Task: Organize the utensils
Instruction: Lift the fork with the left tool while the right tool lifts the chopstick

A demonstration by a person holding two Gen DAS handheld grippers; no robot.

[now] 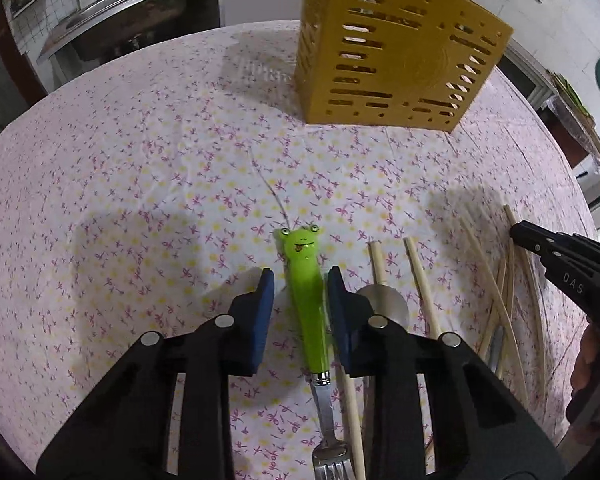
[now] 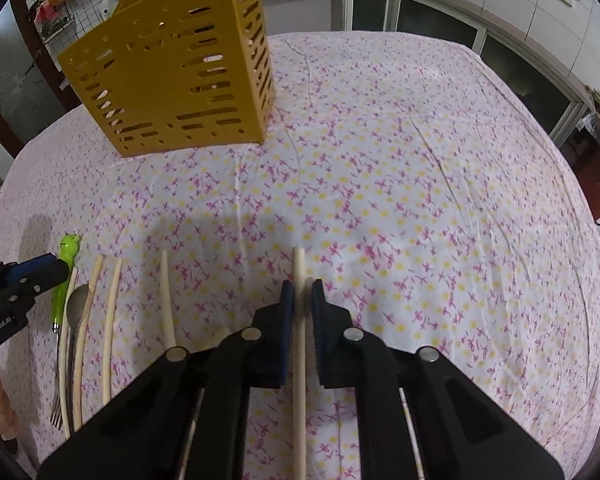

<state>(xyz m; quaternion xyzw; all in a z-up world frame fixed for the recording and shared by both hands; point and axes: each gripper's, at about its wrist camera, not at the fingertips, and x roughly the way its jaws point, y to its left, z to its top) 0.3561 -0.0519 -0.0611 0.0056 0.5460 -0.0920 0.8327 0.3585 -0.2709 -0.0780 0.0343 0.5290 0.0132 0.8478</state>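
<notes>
While the left gripper is straddling the frog-handled fork's glossy, probably slippery green handle with jaws parted, the right gripper is pinching a light, stiff wooden chopstick lying on the tablecloth, near the yellow slotted holder.

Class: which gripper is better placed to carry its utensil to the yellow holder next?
Right. The right gripper is nearly shut around a chopstick; the left gripper stands open beside the frog-handled fork, gripping nothing.
</notes>
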